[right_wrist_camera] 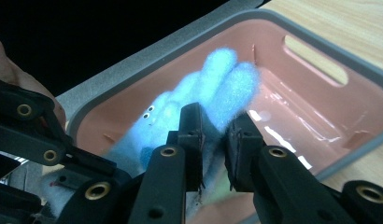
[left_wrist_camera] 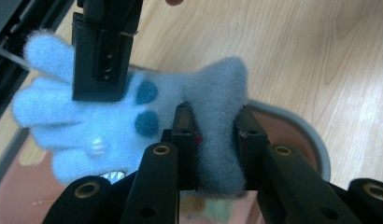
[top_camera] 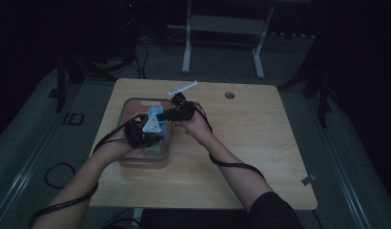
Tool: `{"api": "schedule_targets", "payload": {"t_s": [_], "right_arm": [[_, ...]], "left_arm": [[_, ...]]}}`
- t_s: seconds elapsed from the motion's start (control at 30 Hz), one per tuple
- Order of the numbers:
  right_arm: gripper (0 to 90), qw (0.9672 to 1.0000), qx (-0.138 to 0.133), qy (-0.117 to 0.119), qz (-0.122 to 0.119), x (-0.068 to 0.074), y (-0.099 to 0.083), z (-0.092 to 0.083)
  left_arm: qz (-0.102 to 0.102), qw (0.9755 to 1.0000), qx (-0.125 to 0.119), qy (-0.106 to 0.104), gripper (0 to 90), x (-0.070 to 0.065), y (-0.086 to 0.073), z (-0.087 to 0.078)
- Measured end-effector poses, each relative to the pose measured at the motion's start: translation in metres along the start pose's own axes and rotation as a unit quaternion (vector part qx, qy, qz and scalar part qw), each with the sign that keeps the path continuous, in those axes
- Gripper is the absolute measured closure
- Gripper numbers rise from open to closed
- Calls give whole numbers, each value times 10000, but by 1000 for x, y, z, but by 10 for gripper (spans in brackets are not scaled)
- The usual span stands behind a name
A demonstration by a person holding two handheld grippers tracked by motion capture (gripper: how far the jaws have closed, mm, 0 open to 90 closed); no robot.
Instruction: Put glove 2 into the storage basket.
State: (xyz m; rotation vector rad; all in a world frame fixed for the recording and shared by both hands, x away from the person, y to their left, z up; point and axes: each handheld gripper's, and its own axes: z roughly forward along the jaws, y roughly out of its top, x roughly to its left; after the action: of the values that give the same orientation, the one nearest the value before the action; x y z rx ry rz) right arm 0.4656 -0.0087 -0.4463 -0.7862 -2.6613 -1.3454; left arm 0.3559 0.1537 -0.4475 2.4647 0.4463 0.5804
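near the surface's left edge a grey-rimmed pink bin (top_camera: 131, 102) lies; above it both tools, left tool (left_wrist_camera: 213, 140) and right tool (right_wrist_camera: 213, 135), are clenched on a fuzzy blue toy (left_wrist_camera: 133, 116).

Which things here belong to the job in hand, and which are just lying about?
In the job:
- blue plush toy, clamped by both grippers
- left gripper
- right gripper
- pink bin, right under the toy

Lying about:
- white stick-like item on the table
- round grommet in the tabletop
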Motion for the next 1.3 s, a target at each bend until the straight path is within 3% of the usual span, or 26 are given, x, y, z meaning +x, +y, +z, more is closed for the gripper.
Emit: {"api": "schedule_targets", "payload": {"t_s": [0.4, 0.63, 0.93, 1.1, 1.3], "right_arm": [[780, 9989, 381, 124, 239, -8, -20, 34], [771, 9981, 585, 38, 163, -9, -25, 45], [732, 9975, 695, -75, 143, -10, -27, 50], [611, 9977, 643, -127, 177, -13, -27, 47], [543, 9986, 479, -194, 99, -13, -23, 36]], "left_arm": [[-167, 9991, 249, -314, 751, -4, -23, 21], [-232, 9977, 458, -439, 749, -3, -31, 33], [-269, 9966, 573, -527, 738, -2, -32, 41], [-332, 9961, 590, -558, 720, -1, -32, 43], [-478, 9962, 516, -514, 582, -1, -33, 42]]}}
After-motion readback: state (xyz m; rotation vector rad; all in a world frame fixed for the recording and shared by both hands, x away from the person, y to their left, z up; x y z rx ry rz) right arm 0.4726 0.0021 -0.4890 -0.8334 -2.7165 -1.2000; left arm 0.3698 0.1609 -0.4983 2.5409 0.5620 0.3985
